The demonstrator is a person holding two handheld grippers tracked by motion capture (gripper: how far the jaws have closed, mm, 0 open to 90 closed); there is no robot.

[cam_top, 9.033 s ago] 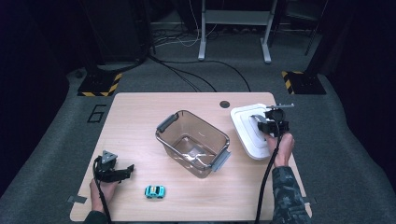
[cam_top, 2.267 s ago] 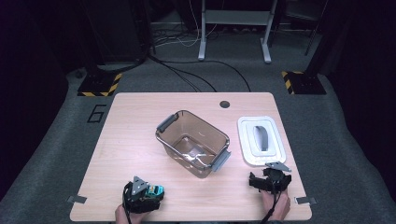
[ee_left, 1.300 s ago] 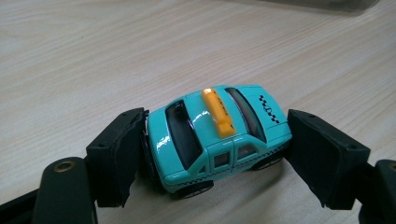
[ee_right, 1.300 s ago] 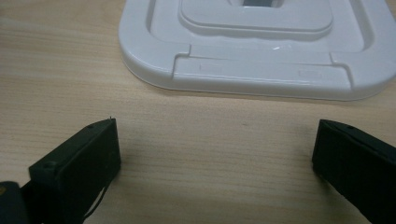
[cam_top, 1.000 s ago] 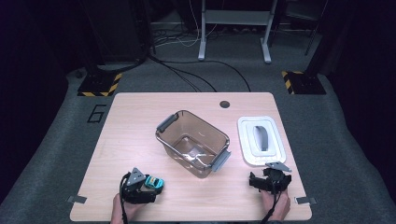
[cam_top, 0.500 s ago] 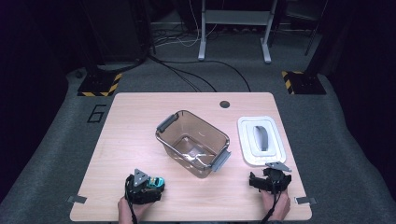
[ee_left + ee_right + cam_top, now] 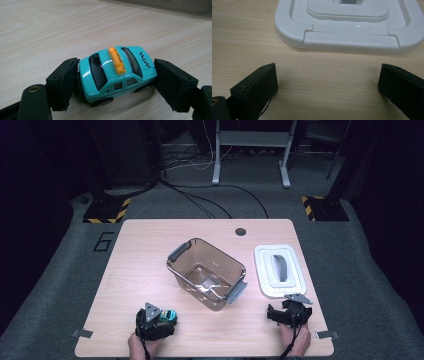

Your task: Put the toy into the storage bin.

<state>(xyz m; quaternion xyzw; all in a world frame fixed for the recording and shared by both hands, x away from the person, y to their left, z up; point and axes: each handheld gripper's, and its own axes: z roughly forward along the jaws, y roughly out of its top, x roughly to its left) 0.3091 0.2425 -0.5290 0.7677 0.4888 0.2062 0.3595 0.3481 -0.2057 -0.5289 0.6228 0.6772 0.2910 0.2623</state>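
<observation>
A turquoise toy taxi (image 7: 117, 72) with an orange roof sign sits on the wooden table (image 7: 130, 265) near its front edge. My left gripper (image 7: 116, 82) is shut on it: the black pads press on the car's two ends, and the jaws have just been closing with the car between them. From above, the car (image 7: 170, 316) peeks out beside the left gripper (image 7: 162, 320). My right gripper (image 7: 325, 82) stands open above bare wood, nothing between its jaws, just short of a white lid (image 7: 347, 25). It appears at the front right (image 7: 288, 309).
A clear brown plastic bin (image 7: 200, 241) with grey handles stands in the middle of the table, empty-looking. The white lid (image 7: 265, 270) with a grey handle lies to its right. A dark cable hole (image 7: 240, 231) marks the far edge.
Nine seconds ago the right gripper was on the white lid and the left one stood left of the car. Both are now at the front edge. Over the last second nothing visibly moved.
</observation>
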